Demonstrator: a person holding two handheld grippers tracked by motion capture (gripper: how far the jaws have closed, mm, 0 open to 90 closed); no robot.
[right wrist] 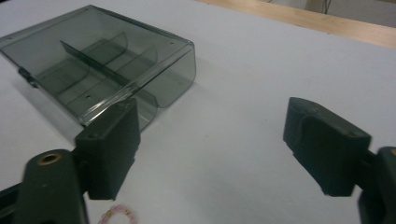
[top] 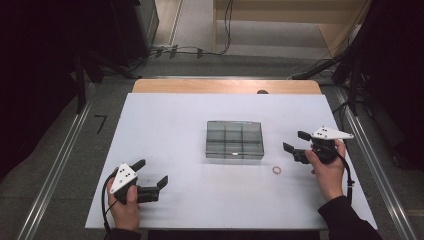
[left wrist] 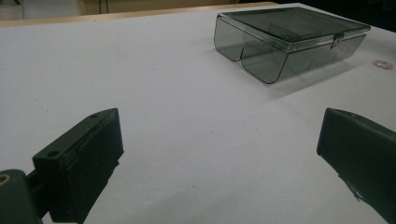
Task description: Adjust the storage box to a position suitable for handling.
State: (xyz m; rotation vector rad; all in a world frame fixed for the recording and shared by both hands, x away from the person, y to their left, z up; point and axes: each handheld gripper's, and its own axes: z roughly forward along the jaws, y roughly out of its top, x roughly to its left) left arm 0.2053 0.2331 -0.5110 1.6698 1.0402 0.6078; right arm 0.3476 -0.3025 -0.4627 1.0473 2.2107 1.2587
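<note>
The left gripper (top: 151, 172) hovers open and empty over the white surface (top: 170, 125). The closed smoky compartment box (top: 235, 139) sits mid-surface. A small pink ring (top: 276, 170) lies just beside the open, empty right gripper (top: 296, 141).

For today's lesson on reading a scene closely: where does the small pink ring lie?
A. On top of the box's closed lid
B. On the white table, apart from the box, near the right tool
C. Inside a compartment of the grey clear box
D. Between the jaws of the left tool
B: the small pink ring lies flat on the white table, apart from the grey clear box, close to the right tool, whose jaws stand open and hold nothing.
</note>
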